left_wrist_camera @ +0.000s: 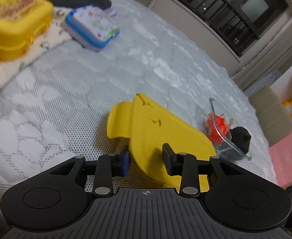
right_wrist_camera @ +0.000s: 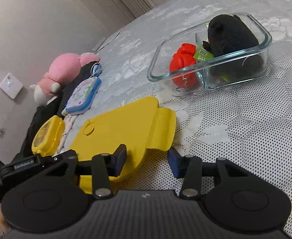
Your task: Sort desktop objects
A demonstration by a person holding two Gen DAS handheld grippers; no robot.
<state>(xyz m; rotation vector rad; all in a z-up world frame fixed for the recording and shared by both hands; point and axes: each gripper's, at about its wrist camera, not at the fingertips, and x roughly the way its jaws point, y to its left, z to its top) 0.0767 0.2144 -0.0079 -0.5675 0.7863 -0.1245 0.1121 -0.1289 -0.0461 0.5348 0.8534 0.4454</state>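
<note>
Left wrist: yellow lid (left_wrist_camera: 166, 131) perhaps gripped.

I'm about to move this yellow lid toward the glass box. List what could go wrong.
1. The left hand-held gripper pinches only the yellow lid's near edge, so it may tilt or slip out.
2. The right hand-held gripper straddles the lid's rim unclamped; closing it could twist the lid.
3. The glass box sits close by and could get knocked.
</note>
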